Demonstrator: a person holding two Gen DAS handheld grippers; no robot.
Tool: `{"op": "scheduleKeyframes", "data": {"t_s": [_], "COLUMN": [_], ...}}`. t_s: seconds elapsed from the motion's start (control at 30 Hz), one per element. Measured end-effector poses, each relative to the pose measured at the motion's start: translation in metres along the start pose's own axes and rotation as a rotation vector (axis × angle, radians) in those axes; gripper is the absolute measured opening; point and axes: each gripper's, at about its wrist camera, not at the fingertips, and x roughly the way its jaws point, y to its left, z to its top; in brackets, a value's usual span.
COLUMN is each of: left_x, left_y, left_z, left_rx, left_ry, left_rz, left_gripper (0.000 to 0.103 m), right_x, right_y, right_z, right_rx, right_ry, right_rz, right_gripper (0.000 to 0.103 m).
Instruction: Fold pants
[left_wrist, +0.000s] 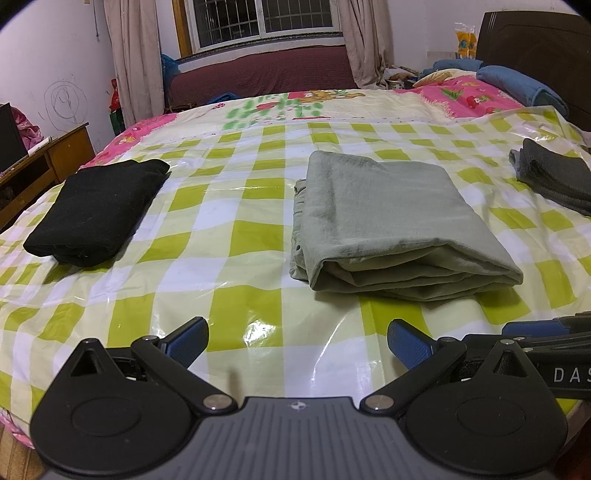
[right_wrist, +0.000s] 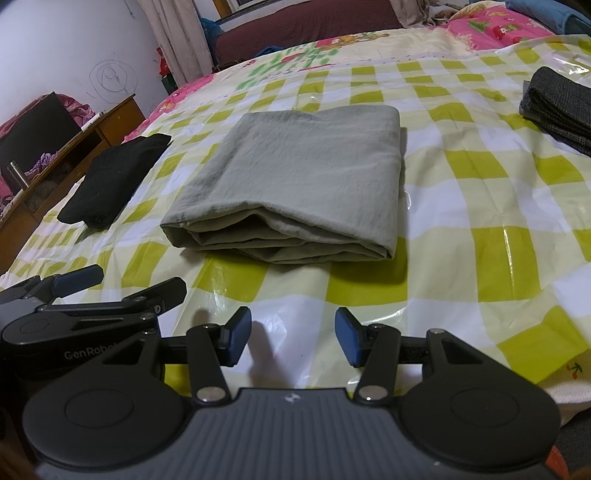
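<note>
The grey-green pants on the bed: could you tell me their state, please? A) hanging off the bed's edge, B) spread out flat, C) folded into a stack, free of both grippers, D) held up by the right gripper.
C: the grey-green pants lie folded in layers on the checked sheet, with the open left gripper and right gripper short of them.
</note>
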Motion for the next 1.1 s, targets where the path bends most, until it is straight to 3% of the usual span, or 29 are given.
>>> {"op": "scheduleKeyframes", "data": {"t_s": [1.1], "left_x": [0.0], "left_y": [-0.008], "left_z": [0.002], "left_rx": [0.03], "left_ry": [0.03], "left_rz": [0.048], "left_gripper": [0.103], "right_x": [0.0], "right_y": [0.002], "right_z": [0.0], "right_rx": [-0.033], "right_ry": [0.003], "right_rz": [-0.009], "right_gripper": [0.053]}}
